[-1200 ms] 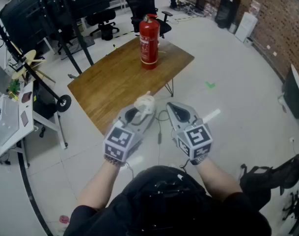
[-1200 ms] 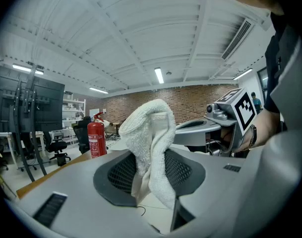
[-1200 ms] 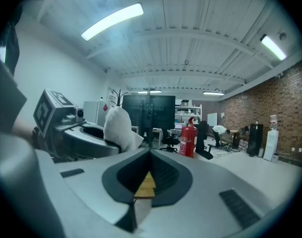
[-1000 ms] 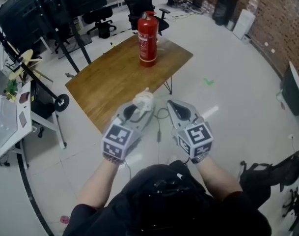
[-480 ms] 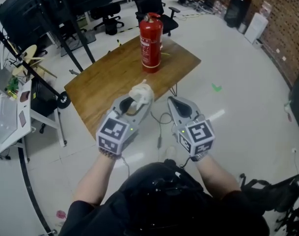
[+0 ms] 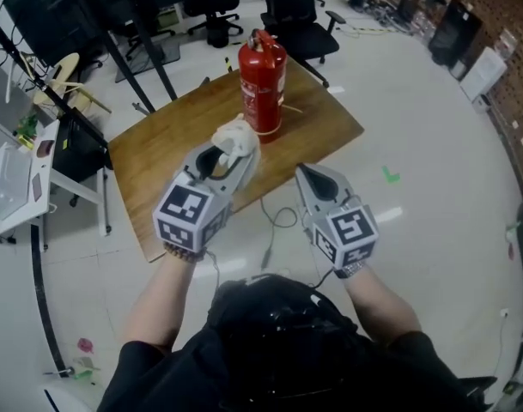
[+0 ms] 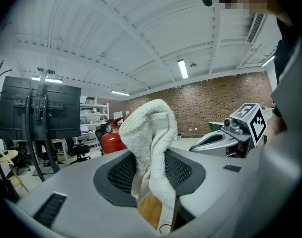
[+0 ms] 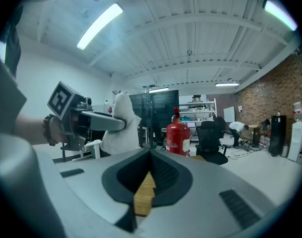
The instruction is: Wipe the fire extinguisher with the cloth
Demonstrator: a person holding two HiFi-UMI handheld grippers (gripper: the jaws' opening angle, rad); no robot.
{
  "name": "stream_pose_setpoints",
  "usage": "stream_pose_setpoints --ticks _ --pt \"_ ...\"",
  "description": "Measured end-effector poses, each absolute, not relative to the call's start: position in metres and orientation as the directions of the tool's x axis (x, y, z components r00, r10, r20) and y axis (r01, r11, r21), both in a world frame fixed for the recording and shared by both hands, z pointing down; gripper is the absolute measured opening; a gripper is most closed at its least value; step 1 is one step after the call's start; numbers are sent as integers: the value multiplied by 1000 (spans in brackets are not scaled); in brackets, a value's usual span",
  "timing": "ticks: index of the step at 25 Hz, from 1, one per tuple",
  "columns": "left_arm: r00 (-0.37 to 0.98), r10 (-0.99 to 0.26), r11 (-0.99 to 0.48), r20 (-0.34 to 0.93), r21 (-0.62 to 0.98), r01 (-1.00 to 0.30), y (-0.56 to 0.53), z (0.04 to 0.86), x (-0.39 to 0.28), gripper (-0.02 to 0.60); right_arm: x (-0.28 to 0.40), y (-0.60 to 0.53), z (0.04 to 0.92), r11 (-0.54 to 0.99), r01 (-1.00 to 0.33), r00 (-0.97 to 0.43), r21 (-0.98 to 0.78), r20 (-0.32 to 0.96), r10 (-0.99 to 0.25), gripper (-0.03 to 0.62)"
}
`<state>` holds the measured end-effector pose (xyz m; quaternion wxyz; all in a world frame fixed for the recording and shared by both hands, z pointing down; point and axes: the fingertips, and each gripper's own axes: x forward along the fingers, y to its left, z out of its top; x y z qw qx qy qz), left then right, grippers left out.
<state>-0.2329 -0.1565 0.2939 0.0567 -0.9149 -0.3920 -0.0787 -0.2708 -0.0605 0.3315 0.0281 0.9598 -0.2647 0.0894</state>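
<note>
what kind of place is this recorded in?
Looks like an open office or lab workspace: wheeled office chairs, a brick wall, big black panels on stands, strip lights on a bare ceiling.

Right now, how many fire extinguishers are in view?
1. The red fire extinguisher stands upright on the wooden table, toward its far side, beyond the cloth in the left gripper. Others may be hidden off-frame.
</note>
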Motion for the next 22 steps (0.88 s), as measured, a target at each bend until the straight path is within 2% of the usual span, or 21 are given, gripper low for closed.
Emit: stream_pose_setpoints --ticks 10,22 --pt "726 659 -733 194 -48 678 -153 275 -151 147 -211 -56 334 -836 -548 821 -11 188 -540 18" --pt "678 707 -690 200 -12 723 -151 264 -45 147 -140 -71 331 -888 -459 874 25 193 -447 18"
